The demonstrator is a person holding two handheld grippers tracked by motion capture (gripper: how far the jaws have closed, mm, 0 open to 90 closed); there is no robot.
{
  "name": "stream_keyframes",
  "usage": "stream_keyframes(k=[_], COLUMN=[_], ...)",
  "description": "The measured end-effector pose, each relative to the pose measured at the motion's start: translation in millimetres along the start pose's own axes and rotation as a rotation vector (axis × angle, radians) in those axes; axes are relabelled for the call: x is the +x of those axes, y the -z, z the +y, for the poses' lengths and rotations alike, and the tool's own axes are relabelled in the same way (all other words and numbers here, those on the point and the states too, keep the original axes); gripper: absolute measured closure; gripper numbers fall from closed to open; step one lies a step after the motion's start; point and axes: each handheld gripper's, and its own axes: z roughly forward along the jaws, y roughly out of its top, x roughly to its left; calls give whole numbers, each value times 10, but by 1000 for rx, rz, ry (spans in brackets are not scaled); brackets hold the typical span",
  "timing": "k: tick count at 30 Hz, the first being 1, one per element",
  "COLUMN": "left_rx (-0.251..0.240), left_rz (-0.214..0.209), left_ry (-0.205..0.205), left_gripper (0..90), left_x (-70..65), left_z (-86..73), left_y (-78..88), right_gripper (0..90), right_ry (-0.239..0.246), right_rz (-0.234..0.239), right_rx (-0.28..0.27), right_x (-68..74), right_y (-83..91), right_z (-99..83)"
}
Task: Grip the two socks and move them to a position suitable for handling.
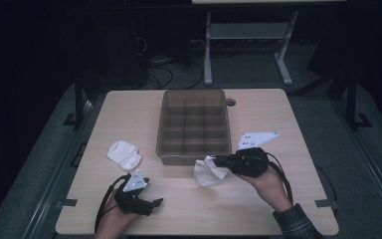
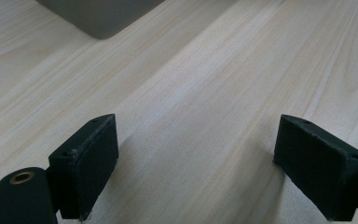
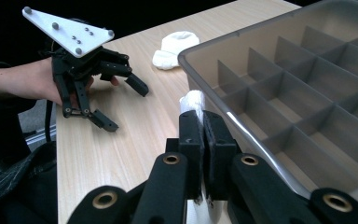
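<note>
A white crumpled cloth (image 1: 208,173) hangs from my right gripper (image 1: 215,161), whose jaws are shut on it just in front of the tray's near right corner. In the right gripper view the closed pads (image 3: 189,135) pinch the cloth (image 3: 193,99), which pokes out above them beside the tray rim. A second white cloth (image 1: 124,153) lies on the table left of the tray, seen too in the right gripper view (image 3: 172,46). My left gripper (image 1: 154,201) rests low near the front left, open, with only bare wood between its jaws (image 2: 196,163). It appears open in the right gripper view (image 3: 121,105).
A grey plastic tray (image 1: 161,130) with several empty compartments stands at the table's middle back; its rim (image 3: 223,43) runs close along my right gripper, and a corner (image 2: 102,18) lies ahead of the left one. Beyond the table's far edge stand a desk frame and cables.
</note>
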Motion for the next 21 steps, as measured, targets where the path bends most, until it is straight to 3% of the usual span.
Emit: stream_keyframes(k=[21], left_rx=[0], left_rz=[-1], left_ry=[-1], left_gripper=[131], left_x=[-1], left_z=[2], left_y=[-2], right_gripper=[869], right_ry=[54], right_rz=[99], right_rx=[20], right_x=[260], right_y=[-301], right_z=[126])
